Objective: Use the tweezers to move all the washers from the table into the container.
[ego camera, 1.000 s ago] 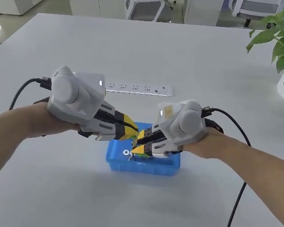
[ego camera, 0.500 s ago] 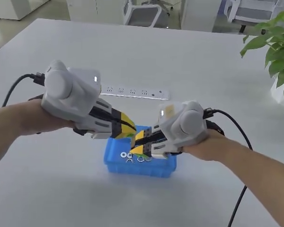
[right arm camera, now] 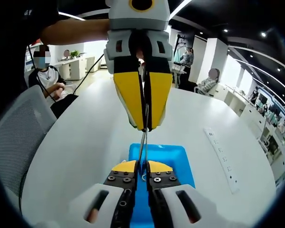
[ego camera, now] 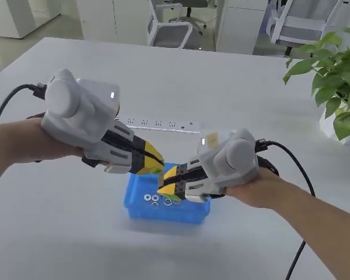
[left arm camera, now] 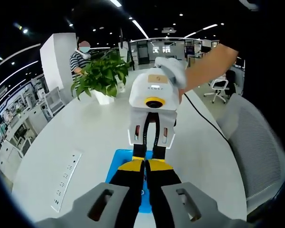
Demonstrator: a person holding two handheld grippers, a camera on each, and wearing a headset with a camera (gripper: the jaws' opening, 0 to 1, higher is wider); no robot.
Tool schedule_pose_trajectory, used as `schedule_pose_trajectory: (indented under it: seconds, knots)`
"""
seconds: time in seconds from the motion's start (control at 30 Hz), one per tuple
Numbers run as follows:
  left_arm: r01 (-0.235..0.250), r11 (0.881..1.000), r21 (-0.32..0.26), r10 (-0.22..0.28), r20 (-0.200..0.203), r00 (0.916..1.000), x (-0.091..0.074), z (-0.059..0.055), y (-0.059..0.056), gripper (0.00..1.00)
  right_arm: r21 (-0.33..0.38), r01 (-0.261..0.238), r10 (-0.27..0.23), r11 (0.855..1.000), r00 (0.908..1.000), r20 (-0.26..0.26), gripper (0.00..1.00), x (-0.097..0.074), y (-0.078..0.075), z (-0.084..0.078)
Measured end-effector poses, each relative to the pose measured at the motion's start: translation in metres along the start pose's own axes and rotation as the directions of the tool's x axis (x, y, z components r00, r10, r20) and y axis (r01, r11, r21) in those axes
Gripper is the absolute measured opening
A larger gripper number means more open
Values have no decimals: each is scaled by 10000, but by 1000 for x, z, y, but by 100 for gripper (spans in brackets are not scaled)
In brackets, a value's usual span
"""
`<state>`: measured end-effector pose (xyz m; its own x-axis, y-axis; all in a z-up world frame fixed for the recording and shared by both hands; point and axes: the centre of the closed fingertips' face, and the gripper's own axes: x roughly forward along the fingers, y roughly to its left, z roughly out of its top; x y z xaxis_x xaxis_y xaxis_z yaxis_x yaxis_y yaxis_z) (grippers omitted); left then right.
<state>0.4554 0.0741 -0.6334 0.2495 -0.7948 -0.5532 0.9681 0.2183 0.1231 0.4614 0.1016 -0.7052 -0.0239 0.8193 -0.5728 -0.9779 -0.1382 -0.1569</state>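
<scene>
tweezers shared between both grippers, just above the washer tray

the step in hand looks like a release into the container, or a reset before the next pick; to do it well, let one gripper carry the tool steadily while the other alone squeezes or eases; only relax the squeeze once the tool's tips are low inside the walls, so a washer cannot bounce out over the rim; lift straight up afterwards, not sideways.

the left gripper [right arm camera: 145, 124], grey with yellow tips, has its jaws pressed together on the upper end of the thin silver metal tweezers [right arm camera: 143, 142]; the right gripper [right arm camera: 142, 167], of the same make, has its jaws drawn in close on the tweezers' lower part, apparently pinching the arms; the two grippers point at each other, nearly tip to tip; whether a washer sits between the tweezers' tips is too small to tell.

the shallow blue plastic container [ego camera: 163, 213] rests on the pale grey table [ego camera: 239, 87], directly beneath both sets of tips; several small silver metal washers [ego camera: 155, 198] lie loose on its floor, just below and a little left of the right gripper's tips, and apart from them.
</scene>
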Motion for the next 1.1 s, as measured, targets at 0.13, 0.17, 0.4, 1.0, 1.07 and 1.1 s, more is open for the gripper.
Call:
schedule_pose_trajectory:
  seconds: [0.13,0.17,0.4,1.0,1.07,1.1]
  knots:
    - [213,9997,107,-213,18,9998,-2,5,-10,5,-261,78,-80,9996,9999,-68,7,-6,9,3]
    - [246,9996,138,-246,16,9997,-3,6,-12,5,-262,90,-91,9996,9999,-65,7,-7,10,4]
    - [551,9980,298,-545,-202,9983,-6,9,-29,5,-229,226,-229,9995,9996,-135,7,-13,27,7]
    - [801,9950,591,-716,-1342,9884,-3,-18,-59,5,-734,108,-193,9972,9930,-1165,7,-20,55,-11]
    - [804,9950,599,-707,-1487,9864,-2,-24,-62,5,-708,23,-113,9975,9919,-1268,7,-20,58,-14]
    - [813,9948,619,-708,-1573,9850,-1,-27,-63,5,-726,-8,-88,9974,9913,-1316,7,-19,60,-15]
